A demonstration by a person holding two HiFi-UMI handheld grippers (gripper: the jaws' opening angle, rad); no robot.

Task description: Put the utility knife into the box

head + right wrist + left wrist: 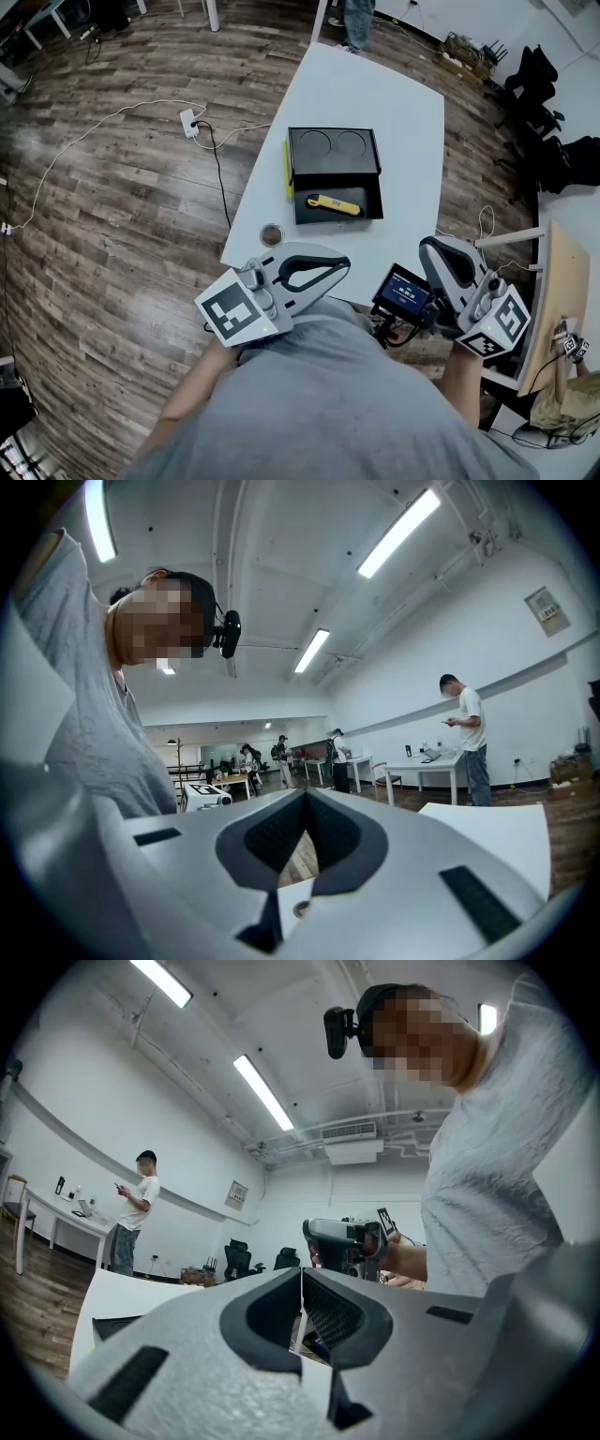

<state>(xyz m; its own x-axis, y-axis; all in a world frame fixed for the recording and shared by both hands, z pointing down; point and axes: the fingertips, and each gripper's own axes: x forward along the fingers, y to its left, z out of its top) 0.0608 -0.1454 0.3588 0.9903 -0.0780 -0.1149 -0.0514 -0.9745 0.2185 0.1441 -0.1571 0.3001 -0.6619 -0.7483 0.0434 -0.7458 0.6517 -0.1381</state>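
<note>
The yellow utility knife (334, 203) lies inside the lower tray of the black box (367, 201), whose lid (334, 151) is folded back on the white table (375, 103). Both grippers hover near the table's front edge, close to my body and apart from the box. My left gripper (344, 264) is shut and holds nothing, its jaws pressed together in the left gripper view (301, 1290). My right gripper (426, 246) is also shut and holds nothing, as the right gripper view shows (306, 804).
A thin yellow strip (286, 169) lies along the box's left side. A small round object (271, 234) sits near the table's front left corner. A screen device (404, 292) hangs at my chest. Cables and a power strip (189, 122) lie on the wooden floor.
</note>
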